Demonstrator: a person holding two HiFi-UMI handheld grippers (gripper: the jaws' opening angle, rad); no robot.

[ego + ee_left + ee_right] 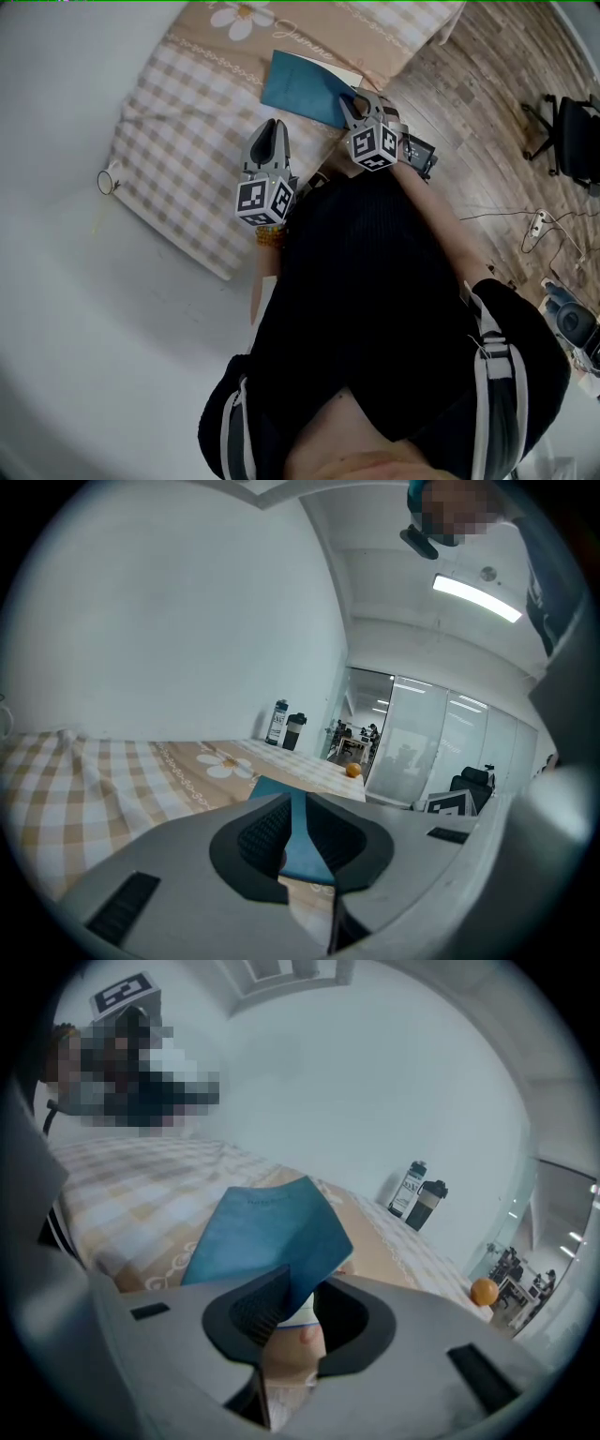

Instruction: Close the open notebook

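A blue notebook (300,86) lies on the beige checked cloth (169,159), cover side up. In the right gripper view the notebook (267,1232) shows white pages under its near corner. My right gripper (354,98) is at that corner; the cover's edge lies between its jaws (298,1307) against the left pad, with a gap to the right pad. My left gripper (274,127) hovers over the cloth a little short of the notebook, jaws narrowly apart with nothing between them. Through that gap (292,832) the notebook (267,786) shows ahead.
Two bottles (417,1194) and an orange (484,1292) stand at the cloth's far end. A small ring-shaped object (107,181) lies at the cloth's left edge. An office chair (572,141) and cables (539,225) are on the wooden floor to the right.
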